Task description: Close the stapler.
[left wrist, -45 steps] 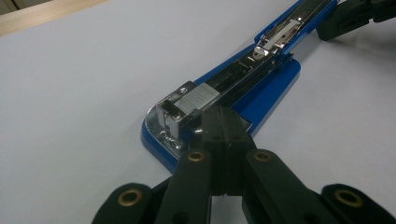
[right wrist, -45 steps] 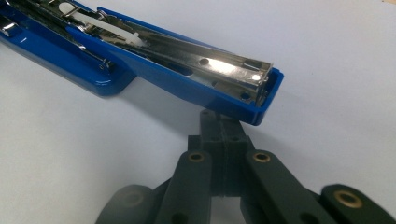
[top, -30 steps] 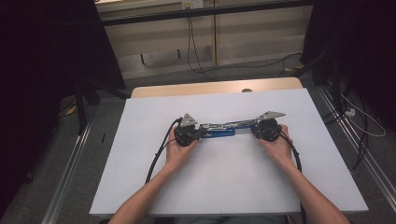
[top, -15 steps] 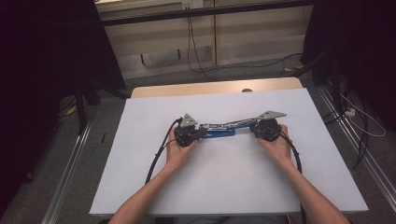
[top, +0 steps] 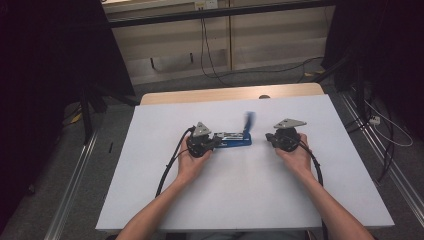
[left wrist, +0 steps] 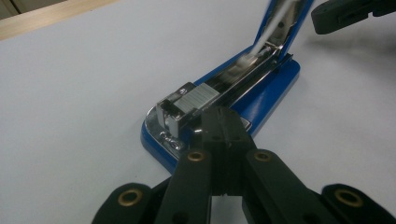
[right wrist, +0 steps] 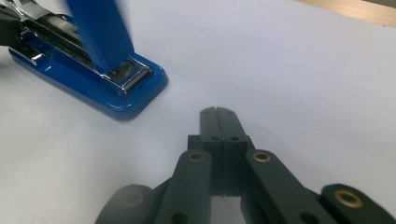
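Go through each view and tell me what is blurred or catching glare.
High view: the raised top arm of the blue stapler is smeared by motion, the room around the white table is dark. Left gripper view: the top arm is streaked, the metal staple channel glints. Right gripper view: the top arm's edges are soft, the right gripper in the foreground is slightly soft too.

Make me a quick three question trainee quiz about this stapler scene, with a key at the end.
1. True or false: the blue stapler's top arm stands raised.
2. Which tool presses on the stapler's front end: A) left tool, B) right tool, C) both?
3. What state are the right tool's jaws in?

Key
1. True: the arm stands raised from the base, blurred, with the staple channel exposed.
2. A: the left tool's closed tips rest on the front of the stapler; the right tool sits apart on the white table.
3. Shut, holding nothing.
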The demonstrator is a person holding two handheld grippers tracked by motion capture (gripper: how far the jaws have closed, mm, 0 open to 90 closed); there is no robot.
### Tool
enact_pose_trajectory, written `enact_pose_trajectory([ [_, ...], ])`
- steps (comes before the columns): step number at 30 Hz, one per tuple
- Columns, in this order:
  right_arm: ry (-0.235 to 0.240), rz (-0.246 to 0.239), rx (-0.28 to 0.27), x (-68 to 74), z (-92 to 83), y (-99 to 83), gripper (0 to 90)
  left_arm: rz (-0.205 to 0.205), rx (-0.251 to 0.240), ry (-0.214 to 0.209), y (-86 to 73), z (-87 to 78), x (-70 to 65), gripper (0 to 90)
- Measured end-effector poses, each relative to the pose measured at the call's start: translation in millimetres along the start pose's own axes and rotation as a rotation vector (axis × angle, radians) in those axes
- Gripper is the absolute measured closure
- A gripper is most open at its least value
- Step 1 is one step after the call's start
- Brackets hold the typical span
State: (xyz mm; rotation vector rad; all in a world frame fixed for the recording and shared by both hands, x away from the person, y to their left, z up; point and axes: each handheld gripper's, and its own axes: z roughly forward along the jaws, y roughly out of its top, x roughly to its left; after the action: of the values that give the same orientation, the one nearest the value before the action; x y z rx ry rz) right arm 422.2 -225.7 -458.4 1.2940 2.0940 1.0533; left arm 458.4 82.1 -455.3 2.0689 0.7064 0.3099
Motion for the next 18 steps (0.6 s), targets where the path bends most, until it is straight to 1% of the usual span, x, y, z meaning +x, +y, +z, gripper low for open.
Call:
enact_pose_trajectory([
  [2, 0.002, -0.001, -0.006, 0.6, -0.4, 0.5, 90.0, -0.002, -0.002, -0.003, -0.3, -0.2, -0.5, 90.0],
  [3, 0.002, -0.001, -0.009, 0.7, -0.6, 0.7, 90.0, 0.010, -0.001, 0.007, -0.3, -0.3, -0.7, 90.0],
  [5, 0.006, -0.002, -0.019, 0.7, -1.1, 1.1, 90.0, 0.001, -0.004, 0.004, -0.5, 0.1, -0.5, 90.0],
  [7, 0.013, 0.000, -0.031, 0.6, -2.2, 1.5, 90.0, 0.002, -0.007, 0.003, -0.8, 0.0, -0.2, 90.0],
  [10, 0.017, 0.013, -0.046, -0.7, -4.4, 2.0, 90.0, -0.002, -0.005, -0.002, -0.7, -0.2, 0.5, 90.0],
  [11, 0.018, 0.017, -0.050, -1.1, -4.8, 2.2, 90.0, 0.006, -0.002, -0.001, -0.6, -0.8, 1.7, 90.0],
  [12, 0.015, 0.015, -0.055, -1.9, -5.7, 2.3, 90.0, -0.003, -0.004, -0.007, -0.8, -0.6, 1.6, 90.0],
  [14, 0.016, 0.024, -0.063, -3.1, -7.2, 2.4, 90.0, -0.002, -0.005, -0.008, -0.9, -0.8, 1.5, 90.0],
  [17, 0.017, 0.028, -0.078, -4.5, -8.8, 2.9, 90.0, -0.014, -0.003, -0.021, -0.6, -1.5, 1.1, 89.8],
  [18, 0.021, 0.036, -0.083, -4.9, -9.5, 3.1, 90.0, -0.015, -0.001, -0.020, -0.4, -2.0, 0.6, 89.3],
])
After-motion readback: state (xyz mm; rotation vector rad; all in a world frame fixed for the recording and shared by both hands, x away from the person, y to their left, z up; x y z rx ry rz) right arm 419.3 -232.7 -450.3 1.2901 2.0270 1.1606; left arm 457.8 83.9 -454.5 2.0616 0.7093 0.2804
